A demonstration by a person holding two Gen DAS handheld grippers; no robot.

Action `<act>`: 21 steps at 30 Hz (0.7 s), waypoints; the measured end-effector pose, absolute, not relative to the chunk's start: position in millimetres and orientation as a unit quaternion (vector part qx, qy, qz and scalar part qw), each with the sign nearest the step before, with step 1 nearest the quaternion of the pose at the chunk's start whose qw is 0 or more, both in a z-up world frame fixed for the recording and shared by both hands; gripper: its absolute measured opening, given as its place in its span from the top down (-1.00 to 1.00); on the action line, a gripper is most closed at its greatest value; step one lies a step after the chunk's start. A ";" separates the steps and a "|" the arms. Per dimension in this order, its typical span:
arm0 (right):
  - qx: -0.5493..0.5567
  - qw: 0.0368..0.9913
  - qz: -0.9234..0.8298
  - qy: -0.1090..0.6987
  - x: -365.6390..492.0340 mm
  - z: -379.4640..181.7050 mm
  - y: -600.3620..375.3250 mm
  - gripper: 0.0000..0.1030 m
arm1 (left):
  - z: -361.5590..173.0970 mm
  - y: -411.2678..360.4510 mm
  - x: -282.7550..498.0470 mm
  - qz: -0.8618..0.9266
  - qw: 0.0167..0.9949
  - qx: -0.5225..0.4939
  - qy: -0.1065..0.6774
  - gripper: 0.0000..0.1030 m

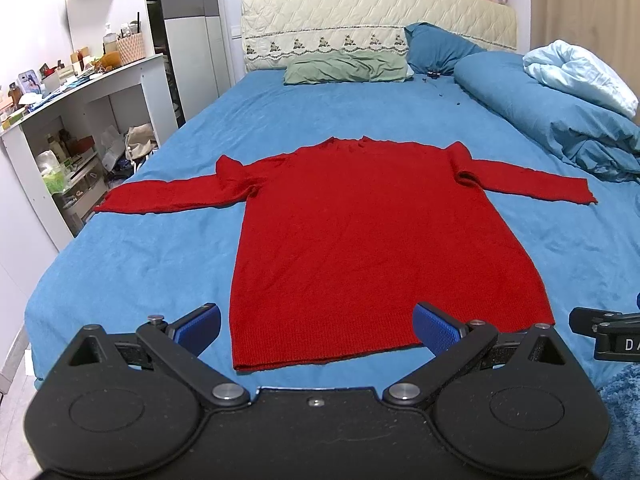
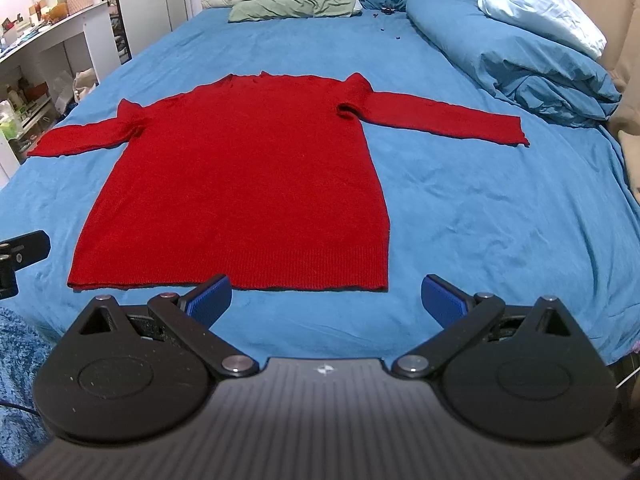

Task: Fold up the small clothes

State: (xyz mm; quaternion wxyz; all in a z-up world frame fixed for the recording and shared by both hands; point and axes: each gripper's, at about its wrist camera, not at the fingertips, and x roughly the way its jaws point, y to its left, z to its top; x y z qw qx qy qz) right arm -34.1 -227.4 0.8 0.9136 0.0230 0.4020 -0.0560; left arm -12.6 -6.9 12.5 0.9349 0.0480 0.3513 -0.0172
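Note:
A red long-sleeved knit sweater (image 1: 360, 232) lies flat on the blue bed sheet (image 1: 140, 264), hem toward me, both sleeves spread sideways. It also shows in the right wrist view (image 2: 248, 176). My left gripper (image 1: 318, 330) is open and empty, held above the hem's left half. My right gripper (image 2: 326, 300) is open and empty, just short of the hem's right corner. The right gripper's edge shows at the far right of the left wrist view (image 1: 604, 332), and the left gripper's edge at the far left of the right wrist view (image 2: 20, 256).
A rolled blue duvet (image 1: 560, 120) and a light blue blanket (image 1: 580, 72) lie at the back right. A green pillow (image 1: 344, 66) and a blue pillow (image 1: 436, 48) lie at the headboard. White shelves (image 1: 80, 128) stand left of the bed.

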 end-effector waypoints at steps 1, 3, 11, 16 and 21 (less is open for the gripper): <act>0.023 0.914 -0.056 0.402 -34.1 0.8 -227.4 -1.00 | 12.9 -7.2 -12.8 -0.018 0.935 0.047 0.351 -1.00; 0.023 0.914 -0.056 0.402 -34.5 0.4 -227.6 -1.00 | 13.3 -7.9 -13.3 -0.017 0.935 0.048 0.350 -1.00; 0.024 0.914 -0.053 0.401 -34.7 0.9 -227.1 -1.00 | 14.0 -3.1 -13.5 -0.018 0.935 0.047 0.351 -1.00; 0.024 0.914 -0.053 0.401 -35.0 1.0 -226.9 -1.00 | 14.4 -2.7 -14.0 -0.018 0.935 0.045 0.350 -1.00; 0.024 0.914 -0.052 0.402 -34.8 0.7 -227.0 -1.00 | 15.3 -2.3 -14.4 -0.015 0.936 0.046 0.348 -1.00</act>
